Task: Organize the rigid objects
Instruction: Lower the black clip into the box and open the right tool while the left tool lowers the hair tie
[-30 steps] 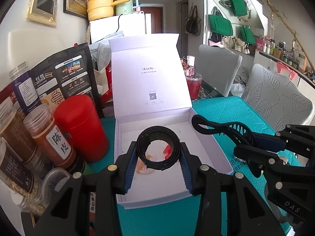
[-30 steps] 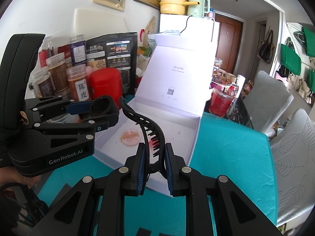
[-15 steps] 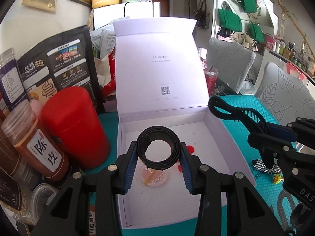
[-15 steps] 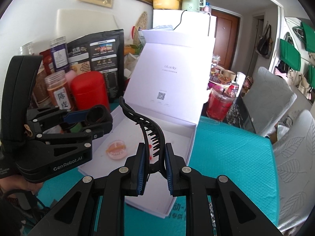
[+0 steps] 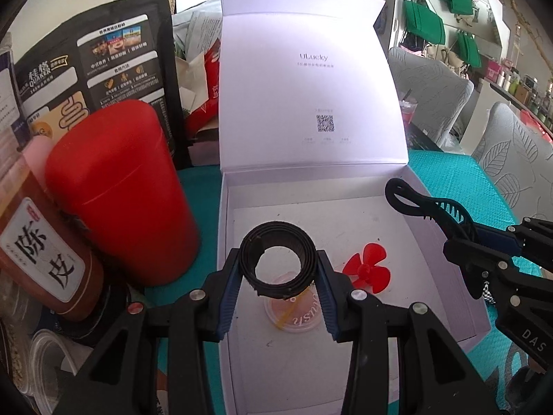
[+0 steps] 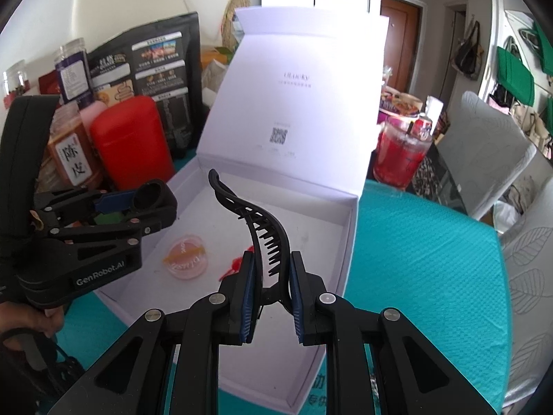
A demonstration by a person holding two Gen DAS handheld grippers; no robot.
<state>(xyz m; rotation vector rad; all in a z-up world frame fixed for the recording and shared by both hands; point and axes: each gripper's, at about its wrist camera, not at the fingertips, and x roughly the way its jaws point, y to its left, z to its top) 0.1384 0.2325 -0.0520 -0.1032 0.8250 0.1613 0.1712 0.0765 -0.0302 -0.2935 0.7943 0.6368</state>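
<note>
1. Left wrist view: the left gripper (image 5: 278, 283) has its jaws clenched on a black ring (image 5: 278, 258), one pad on each side of it, with the ring's opening facing the camera.
2. The ring hangs above the open white box (image 5: 446, 297), whose lid (image 5: 311, 79) stands upright at the back.
3. On the box floor lie a pink disc (image 5: 293, 314), partly seen through and under the ring, and a red propeller (image 5: 367, 272) just to the right of it.
4. The right gripper (image 5: 463, 235) comes in from the right edge, grasping a black hair clip (image 5: 421, 204) that reaches over the box's right wall.
5. A red canister (image 5: 121, 193) stands left of the box on the teal table (image 5: 484, 180), with a labelled jar (image 5: 41, 259) beside it and a black bag (image 5: 96, 65) behind.
6. Right wrist view: the right gripper (image 6: 273, 287) has its jaws clamped on the hair clip (image 6: 262, 228), which curves up and to the left, teeth pointing right.
7. The clip is over the box (image 6: 349, 242); the disc (image 6: 186, 252) lies on the floor below, and a bit of the propeller (image 6: 236, 266) shows beside the left pad.
8. The left gripper (image 6: 152, 204) holds the ring (image 6: 148, 197) over the box's left side; a hand (image 6: 38, 321) grips its handle.
</note>
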